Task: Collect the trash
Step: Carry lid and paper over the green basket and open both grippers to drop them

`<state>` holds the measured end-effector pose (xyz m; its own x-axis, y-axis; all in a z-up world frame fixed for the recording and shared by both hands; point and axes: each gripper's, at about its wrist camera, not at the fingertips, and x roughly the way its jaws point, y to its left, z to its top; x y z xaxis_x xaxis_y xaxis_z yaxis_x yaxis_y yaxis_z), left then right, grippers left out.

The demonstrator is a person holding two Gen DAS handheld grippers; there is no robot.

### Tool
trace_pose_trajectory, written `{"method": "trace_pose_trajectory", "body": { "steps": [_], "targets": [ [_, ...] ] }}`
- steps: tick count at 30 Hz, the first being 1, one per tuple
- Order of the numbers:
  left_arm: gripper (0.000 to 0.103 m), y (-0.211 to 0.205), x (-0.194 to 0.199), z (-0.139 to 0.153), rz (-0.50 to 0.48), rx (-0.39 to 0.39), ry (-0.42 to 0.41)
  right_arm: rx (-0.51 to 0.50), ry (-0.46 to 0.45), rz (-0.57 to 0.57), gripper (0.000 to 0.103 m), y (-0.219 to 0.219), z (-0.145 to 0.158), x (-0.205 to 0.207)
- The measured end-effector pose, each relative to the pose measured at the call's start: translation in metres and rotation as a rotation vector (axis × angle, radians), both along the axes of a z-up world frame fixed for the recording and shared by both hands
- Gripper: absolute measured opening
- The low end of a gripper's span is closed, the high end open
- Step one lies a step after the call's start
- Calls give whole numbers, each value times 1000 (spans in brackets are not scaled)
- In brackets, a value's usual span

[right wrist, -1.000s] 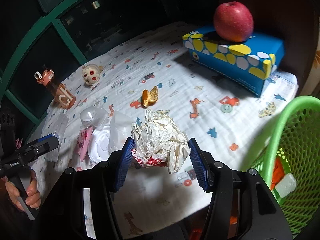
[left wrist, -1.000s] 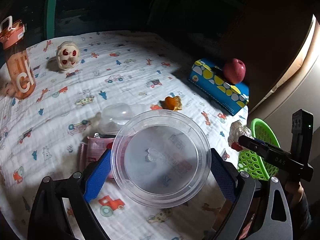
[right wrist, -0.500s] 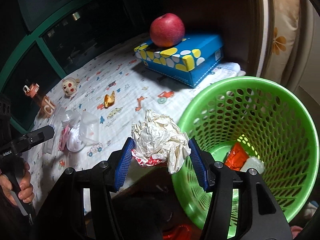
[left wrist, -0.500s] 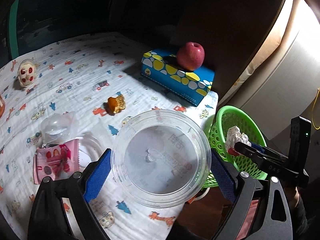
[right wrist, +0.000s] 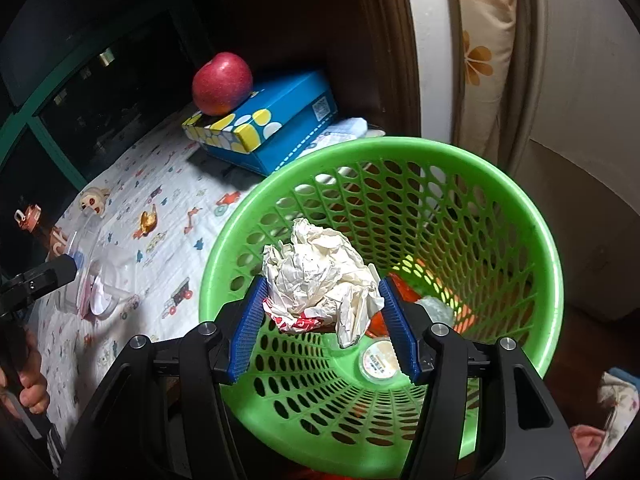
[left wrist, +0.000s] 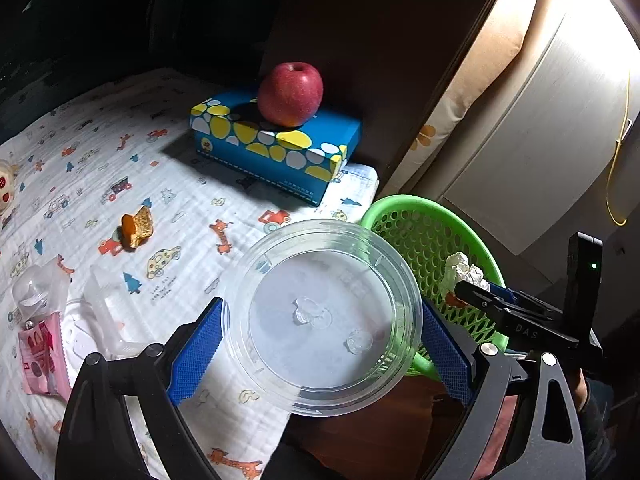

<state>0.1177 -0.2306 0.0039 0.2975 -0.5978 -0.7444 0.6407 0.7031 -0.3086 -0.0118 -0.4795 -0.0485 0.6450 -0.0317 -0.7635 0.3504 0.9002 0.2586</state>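
Crumpled paper wad (right wrist: pixel 320 276): light, soft, springy; held at centre frame between the right gripper (right wrist: pixel 322 320) pads, jaws opening, over the green basket (right wrist: pixel 536 240). Clear plastic lid (left wrist: pixel 324 316): thin, slippery, clamped edgewise by the left gripper (left wrist: pixel 320 354).

My left camera looks down along its tongs over the table's edge; my right one tilts down close above the green basket (right wrist: pixel 532 216). Both catch that basket, the apple (left wrist: pixel 290 93) and the blue box (left wrist: pixel 276 148).
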Motion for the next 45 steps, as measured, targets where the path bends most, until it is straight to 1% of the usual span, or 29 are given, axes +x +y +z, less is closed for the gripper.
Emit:
{"method": "trace_pose_trajectory", "body": {
  "steps": [5, 8, 11, 20, 27, 34, 38, 45],
  "targets": [
    [90, -27, -7, 0, -48, 11, -5, 7, 11, -38, 60, -20, -6, -8],
    [90, -43, -12, -2, -71, 21, -4, 13, 12, -52, 63, -27, -9, -13],
    [90, -59, -15, -7, -94, 29, 4, 17, 7, -70, 70, -34, -9, -18],
    [90, -100, -30, -24, -154, 56, 9, 20, -30, -119, 70, -48, -1, -37],
    [90, -122, -38, -38, -197, 68, 31, 21, -60, -136, 71, -50, 7, -49],
    [91, -137, -44, -51, -237, 81, 71, 31, -70, -152, 71, -52, 9, -56],
    [92, -136, -44, -54, -242, 79, 97, 32, -70, -152, 71, -52, 10, -58],
    [94, -123, -46, -46, -230, 66, 77, 32, -79, -137, 72, -44, 13, -54]
  ]
}}
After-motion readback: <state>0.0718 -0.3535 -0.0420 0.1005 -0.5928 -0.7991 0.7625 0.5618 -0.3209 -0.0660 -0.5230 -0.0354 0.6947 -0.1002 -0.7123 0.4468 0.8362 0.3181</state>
